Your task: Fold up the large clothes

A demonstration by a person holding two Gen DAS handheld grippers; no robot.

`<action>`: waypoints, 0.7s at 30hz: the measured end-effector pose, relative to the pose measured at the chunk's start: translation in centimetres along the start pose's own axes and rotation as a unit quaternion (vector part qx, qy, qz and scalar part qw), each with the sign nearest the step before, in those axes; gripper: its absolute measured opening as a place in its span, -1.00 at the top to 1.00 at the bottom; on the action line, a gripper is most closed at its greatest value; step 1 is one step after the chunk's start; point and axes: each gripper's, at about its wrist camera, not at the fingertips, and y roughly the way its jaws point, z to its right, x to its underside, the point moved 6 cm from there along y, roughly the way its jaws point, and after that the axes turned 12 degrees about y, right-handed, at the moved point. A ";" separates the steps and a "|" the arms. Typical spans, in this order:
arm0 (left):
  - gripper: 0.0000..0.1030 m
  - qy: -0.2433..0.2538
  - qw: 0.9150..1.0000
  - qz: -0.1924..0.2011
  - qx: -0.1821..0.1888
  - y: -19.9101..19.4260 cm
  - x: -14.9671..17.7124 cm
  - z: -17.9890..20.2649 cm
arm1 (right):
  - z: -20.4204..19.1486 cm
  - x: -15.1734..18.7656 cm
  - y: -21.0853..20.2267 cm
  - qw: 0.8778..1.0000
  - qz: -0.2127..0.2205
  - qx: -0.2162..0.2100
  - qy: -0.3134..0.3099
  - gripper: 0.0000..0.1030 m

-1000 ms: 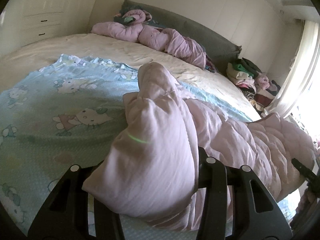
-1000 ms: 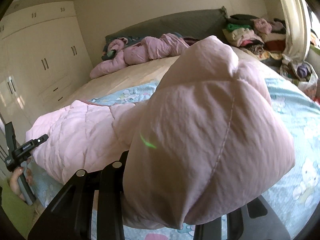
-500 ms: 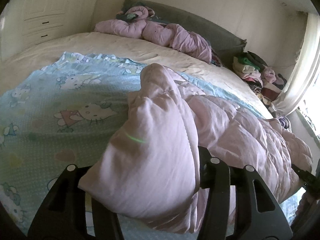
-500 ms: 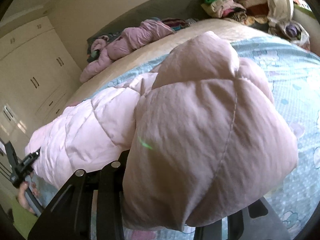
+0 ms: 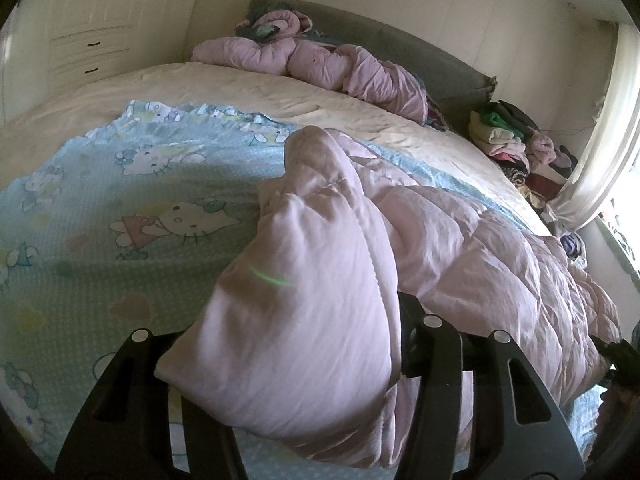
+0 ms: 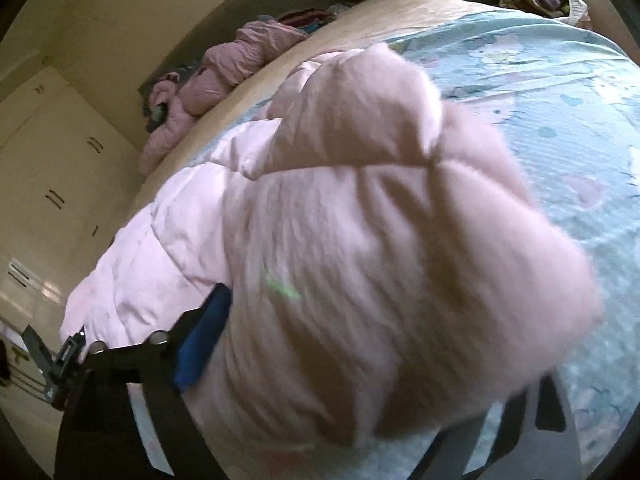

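A large pale pink quilted coat point(image 5: 460, 248) lies across the blue cartoon-cat sheet point(image 5: 120, 208) on the bed. My left gripper point(image 5: 296, 364) is shut on a bunched corner of the coat, which bulges between its black fingers point(image 5: 436, 360). In the right wrist view the same coat point(image 6: 360, 240) fills the frame, blurred. My right gripper point(image 6: 352, 368) is shut on another bunched part of it; the blue-padded left finger point(image 6: 200, 344) presses its side. The left gripper's body point(image 6: 56, 364) shows at the far left of that view.
A second pink garment point(image 5: 320, 64) lies crumpled by the grey headboard point(image 5: 440, 76). A pile of mixed clothes point(image 5: 516, 144) sits past the bed near the curtain point(image 5: 600, 128). White wardrobes point(image 5: 92, 28) stand at the left. The cream bedspread point(image 5: 240, 92) lies beyond the sheet.
Both grippers kept hold of the coat. The right gripper tilted and swung, so its view rolled and blurred. The left view crept forward and lower over the sheet.
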 end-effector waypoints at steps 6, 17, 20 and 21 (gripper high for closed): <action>0.10 -0.002 1.000 -0.001 0.000 0.0 0.0 -0.1 | 1.1 0.4 -2.8 0.999 0.020 0.034 -0.023 -0.87; -0.53 -0.019 1.000 -0.017 -0.015 -0.5 1.4 -1.0 | 2.0 1.1 -5.8 0.995 0.046 0.072 -0.045 -0.91; -0.62 -0.013 0.999 -0.014 -0.031 -1.5 1.5 -1.4 | 2.0 1.0 -6.2 0.995 0.048 0.078 -0.051 -0.91; -0.66 -0.015 0.999 -0.013 -0.029 -1.7 1.6 -1.5 | 1.9 0.9 -6.2 0.994 0.049 0.078 -0.052 -0.91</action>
